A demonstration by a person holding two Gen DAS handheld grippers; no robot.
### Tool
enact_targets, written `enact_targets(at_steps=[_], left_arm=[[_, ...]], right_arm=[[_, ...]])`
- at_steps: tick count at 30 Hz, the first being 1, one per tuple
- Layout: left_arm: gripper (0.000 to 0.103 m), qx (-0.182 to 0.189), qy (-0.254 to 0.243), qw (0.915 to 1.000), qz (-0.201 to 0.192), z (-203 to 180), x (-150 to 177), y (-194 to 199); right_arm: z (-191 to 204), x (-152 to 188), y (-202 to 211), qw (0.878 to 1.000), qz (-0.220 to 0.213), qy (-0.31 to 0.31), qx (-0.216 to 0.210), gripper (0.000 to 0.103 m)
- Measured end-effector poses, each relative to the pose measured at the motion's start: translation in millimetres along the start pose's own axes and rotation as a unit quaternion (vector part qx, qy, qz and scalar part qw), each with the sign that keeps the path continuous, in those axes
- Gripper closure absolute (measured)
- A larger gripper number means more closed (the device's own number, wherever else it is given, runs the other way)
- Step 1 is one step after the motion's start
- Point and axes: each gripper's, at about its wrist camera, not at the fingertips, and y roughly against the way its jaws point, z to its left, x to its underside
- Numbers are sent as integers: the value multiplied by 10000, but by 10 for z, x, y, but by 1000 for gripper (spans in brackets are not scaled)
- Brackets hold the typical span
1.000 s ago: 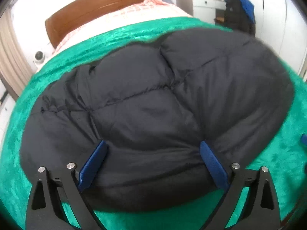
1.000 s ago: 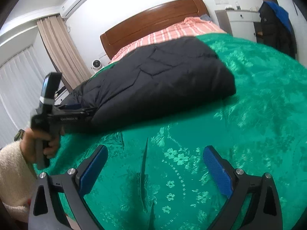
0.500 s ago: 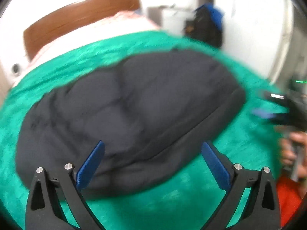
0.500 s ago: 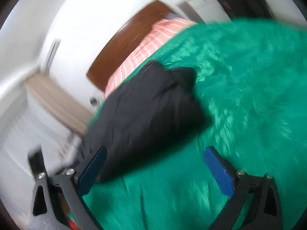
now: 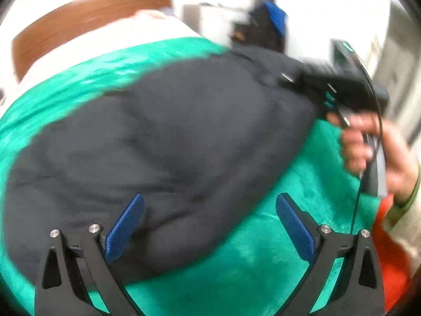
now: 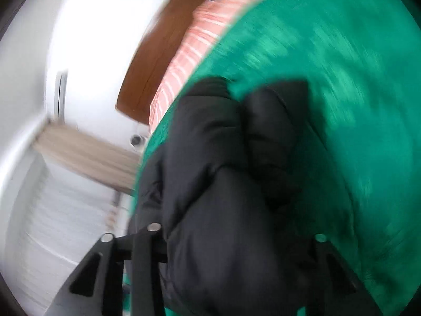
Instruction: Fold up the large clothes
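Observation:
A black puffer jacket [image 5: 158, 131] lies folded into a thick bundle on the green bedspread [image 5: 263, 263]. My left gripper [image 5: 210, 226] is open above the bundle's near edge; its left pad overlaps the jacket and its right pad is over bare bedspread. In the left wrist view my right gripper [image 5: 289, 79], held by a hand [image 5: 368, 144], meets the bundle's far right corner. The right wrist view is blurred and tilted. There the jacket [image 6: 223, 184] bulges through my right gripper [image 6: 236, 237] and hides its pads. Its jaws are closing on that corner.
A wooden headboard [image 5: 79, 18] and pale pink striped bedding [image 6: 194, 44] are at the far end of the bed. A dark coat with a blue patch [image 5: 268, 26] hangs by white furniture behind. A beige curtain [image 6: 86, 155] is off the bed's left side.
My right gripper swept across the bedspread to the jacket, rolled, and closed from wide open onto its corner. The left gripper lifted a little and turned right, so the right hand came into its view.

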Motion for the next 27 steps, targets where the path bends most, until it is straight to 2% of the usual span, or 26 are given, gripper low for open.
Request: enact_targets(at_steps=[2,5,8,9,11,12,14,16,18,20,22,25,27], left_arm=[[2,-94,581,9980,-225,477,-26,305],[2,-428,1473,9867,-531,1250,70,729],[2,-764,1909,9760,-715,1752,248,1029],[2,-794,2081,9718,-772,1908,335,1137],[2,-795,2306,9664,-812,2125,488,1234],[2,-801,2403,9638,-835,2256,554,1308],[2,-734,2536,9610,-828,2431,575,1370],[2,-482,2802,9557,-766,2640,620,1349],[3,-107,3036,9500,-726,2780,642,1280],[2,294,3003,9507,-715,2851,548,1216],[2,653,2728,9571,-730,2853,328,1148],[2,786,2363,9666,-609,2728,-42,949],[3,603,2207,9731,-266,2681,-257,675]], right_arm=[[502,-16,60,9964,-197,786,248,68],[1490,115,32,9706,-475,2298,528,68],[2447,503,-239,9258,-488,3698,615,68],[2771,735,-421,9043,-426,4196,666,68],[3169,1181,-773,8682,-223,4905,713,68],[3275,1374,-927,8547,-124,5139,722,68],[3457,1948,-1325,8157,162,5734,753,68],[3512,2391,-1491,7800,126,6208,778,67],[3543,2677,-1538,7567,-23,6489,802,67],[3552,2788,-1544,7478,-89,6586,834,67],[3508,2841,-1533,7407,-152,6658,882,67],[3480,2950,-1448,7375,-195,6693,885,66],[3482,2921,-1500,7356,-201,6718,848,66]])
